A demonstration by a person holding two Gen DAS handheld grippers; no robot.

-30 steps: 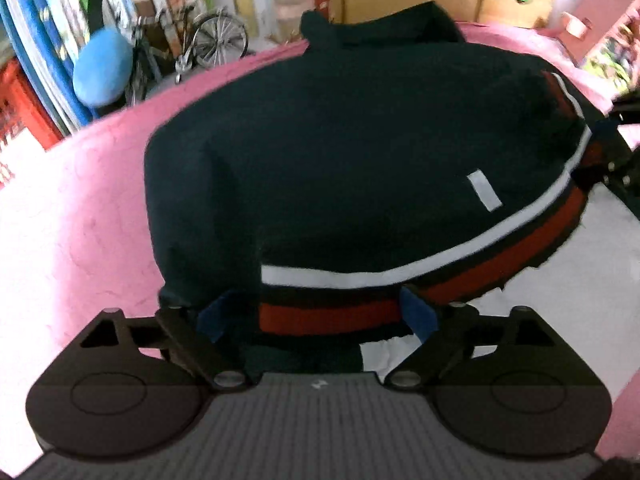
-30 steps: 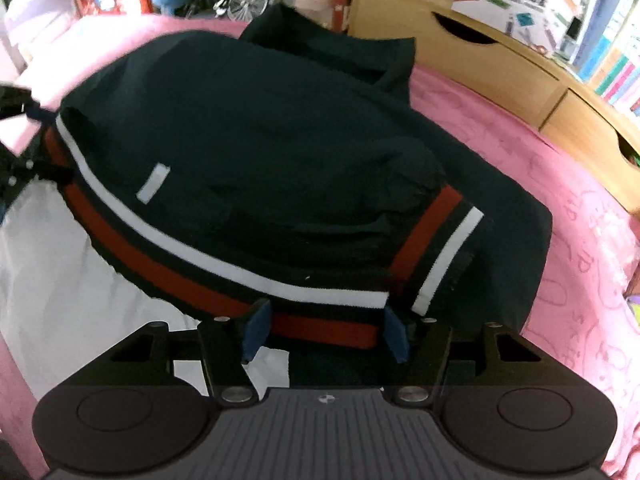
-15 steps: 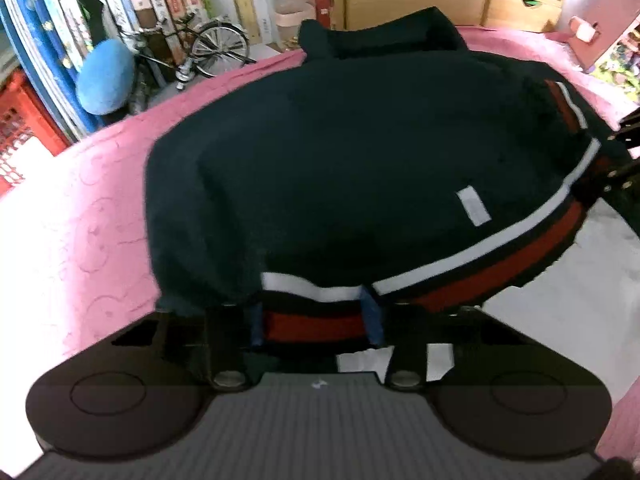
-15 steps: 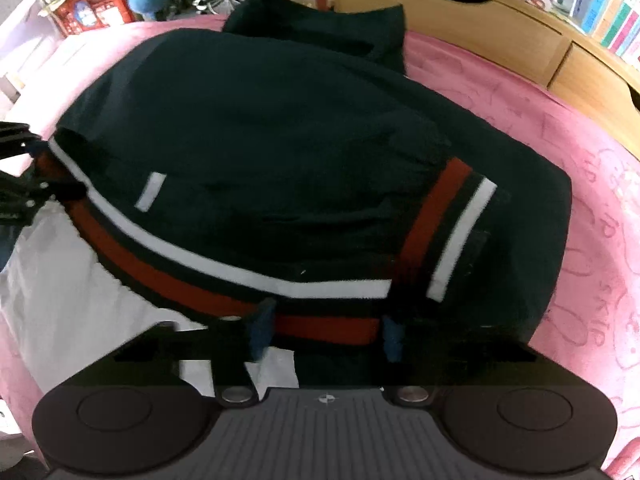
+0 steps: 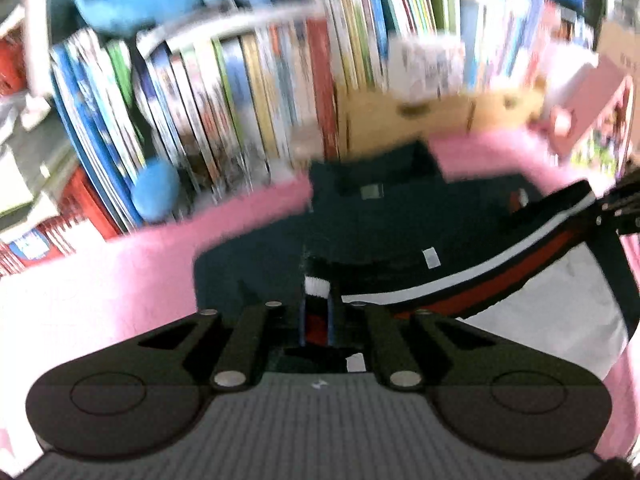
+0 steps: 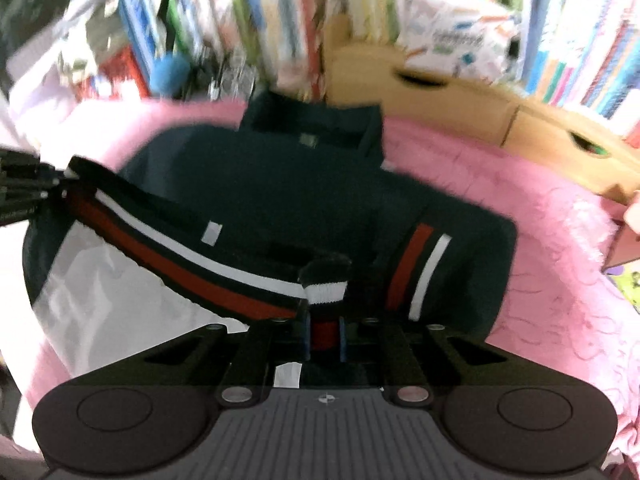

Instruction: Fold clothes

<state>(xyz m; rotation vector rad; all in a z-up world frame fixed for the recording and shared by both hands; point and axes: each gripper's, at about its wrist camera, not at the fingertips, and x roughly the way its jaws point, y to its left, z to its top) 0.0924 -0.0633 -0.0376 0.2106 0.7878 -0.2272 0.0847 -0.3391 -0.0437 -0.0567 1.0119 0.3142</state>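
Note:
A dark navy jacket with a red and white striped hem lies on a pink blanket, collar toward the far side. My left gripper is shut on the striped hem at one corner. My right gripper is shut on the same hem at the other corner. The hem hangs lifted between them, showing white lining underneath. A striped sleeve cuff lies folded across the jacket body. In each view the other gripper shows at the frame edge.
The pink blanket covers the surface around the jacket. Behind it stand a wooden drawer unit and shelves packed with books. A blue plush toy and a red crate sit at the far left.
Both grippers have closed on the hem corners and lifted it up off the blanket, exposing the white lining. Both cameras tilted up and now show the bookshelves.

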